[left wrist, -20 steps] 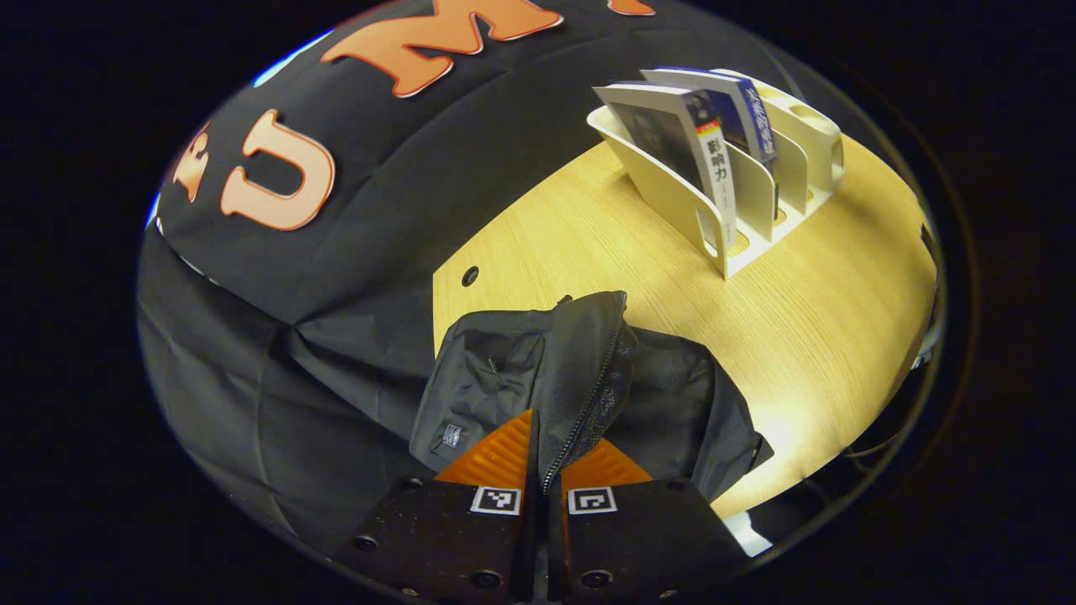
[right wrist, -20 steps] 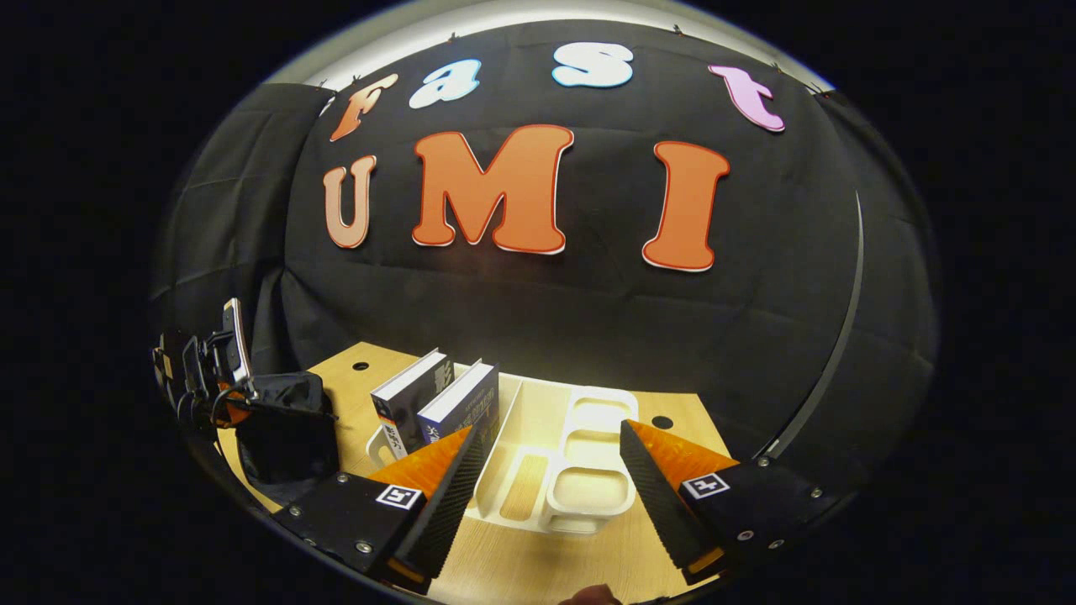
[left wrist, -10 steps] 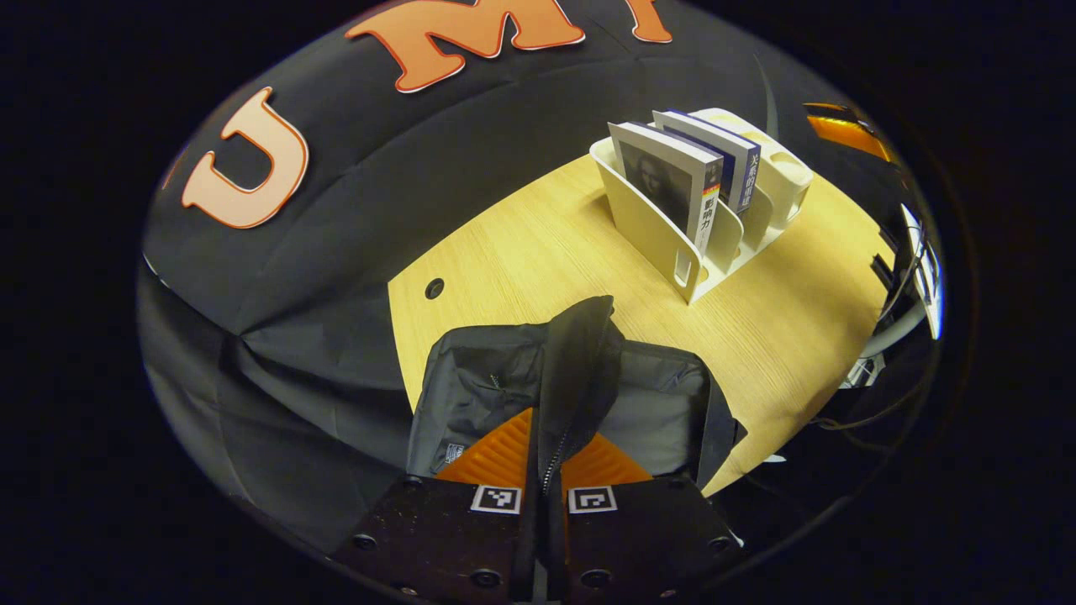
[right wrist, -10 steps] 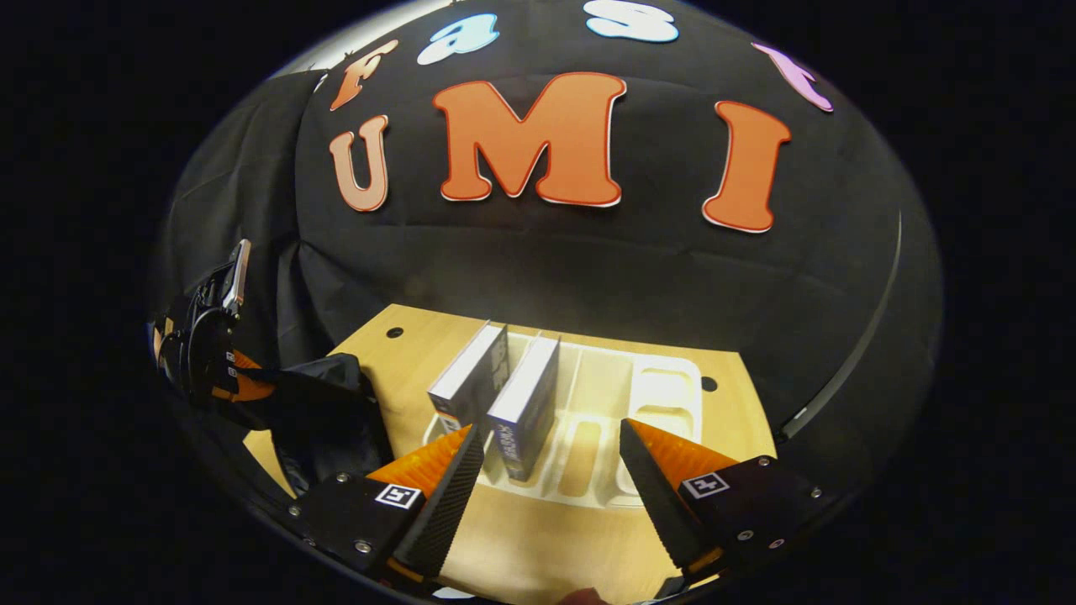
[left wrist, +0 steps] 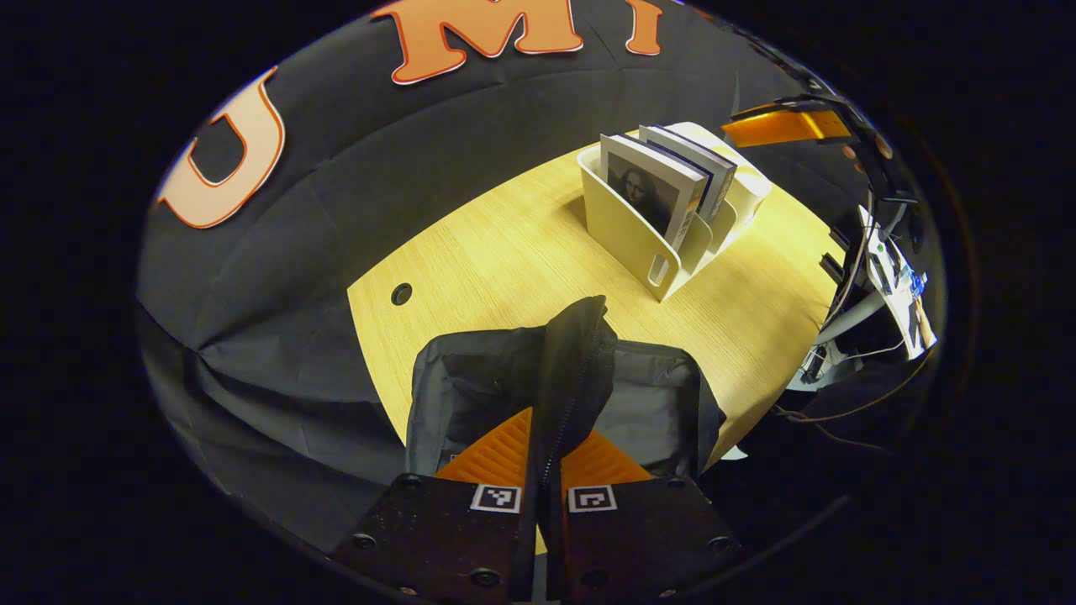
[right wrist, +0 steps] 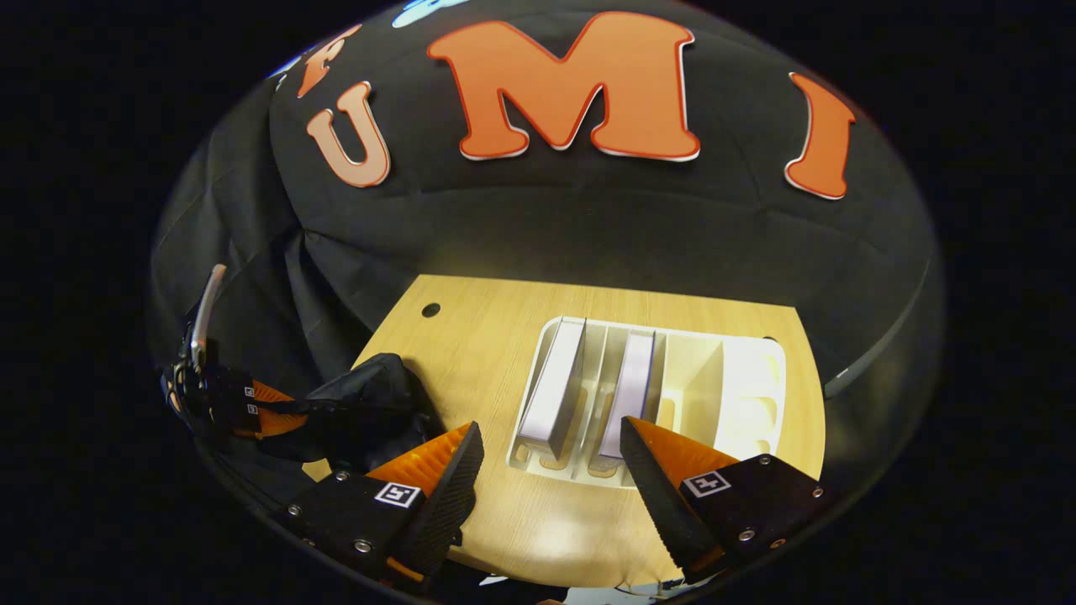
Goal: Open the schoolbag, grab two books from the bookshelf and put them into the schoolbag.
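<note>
The black schoolbag point(left wrist: 656, 395) lies at the table's near edge with its main pocket gaping. My left gripper point(left wrist: 551, 424) is shut on the bag's zipped flap point(left wrist: 576, 344) and holds it upright. Two books point(right wrist: 555, 391) point(right wrist: 629, 386) stand in the left slots of a white bookshelf rack point(right wrist: 756, 378). My right gripper point(right wrist: 551, 466) hangs open above the rack's near end, its fingers straddling both books without touching them. The bag point(right wrist: 370, 407) and the left gripper point(right wrist: 252, 407) appear at the left of the right gripper view. The books point(left wrist: 651, 189) and the right gripper point(left wrist: 782, 126) appear far off in the left gripper view.
The light wooden table point(right wrist: 471, 336) has a cable hole point(right wrist: 430, 309) near its back left corner. Black cloth walls close in behind and to the left. Cables and equipment point(left wrist: 883, 269) hang off the table's right side. The rack's right compartments point(right wrist: 752, 403) hold nothing.
My right gripper has risen and tilted down over the rack, so the books now show from above between its fingers. The left gripper kept hold of the flap and drew back a little.
</note>
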Demonstrator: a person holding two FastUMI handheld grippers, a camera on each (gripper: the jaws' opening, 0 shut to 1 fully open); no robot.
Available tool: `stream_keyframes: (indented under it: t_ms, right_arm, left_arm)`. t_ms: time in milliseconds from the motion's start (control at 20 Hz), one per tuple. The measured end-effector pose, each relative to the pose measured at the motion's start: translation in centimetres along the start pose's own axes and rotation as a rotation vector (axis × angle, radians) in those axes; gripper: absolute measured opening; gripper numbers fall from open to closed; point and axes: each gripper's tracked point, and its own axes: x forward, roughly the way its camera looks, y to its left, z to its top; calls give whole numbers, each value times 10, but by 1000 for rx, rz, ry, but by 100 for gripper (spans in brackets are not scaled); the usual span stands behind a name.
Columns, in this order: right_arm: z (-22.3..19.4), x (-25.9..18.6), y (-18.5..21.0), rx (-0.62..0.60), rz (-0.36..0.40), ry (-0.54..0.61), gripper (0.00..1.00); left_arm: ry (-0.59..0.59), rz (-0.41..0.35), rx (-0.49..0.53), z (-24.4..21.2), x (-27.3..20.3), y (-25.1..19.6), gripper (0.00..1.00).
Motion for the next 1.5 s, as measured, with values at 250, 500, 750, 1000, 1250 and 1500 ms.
stream_keyframes:
  t_ms: [250,500,750,1000,1250,1500]
  right_arm:
    - [10,44,4,75,-32,133,97]
    - [18,91,-2,156,-65,233,95]
    - [2,128,-20,167,-176,368,65]
    - [-14,141,-15,170,-210,456,43]
    - [-18,134,-9,129,-202,461,46]
    - [-8,88,-8,128,-158,397,37]
  left_arm:
    - [-47,-34,27,5,6,-6,6]
    - [-44,-48,12,-1,12,1,6]
    - [-29,-69,-12,-3,19,3,6]
    - [-23,-69,-30,-5,23,2,6]
    - [-3,-65,-47,-9,25,1,6]
    - [3,-56,-37,-9,24,-3,6]
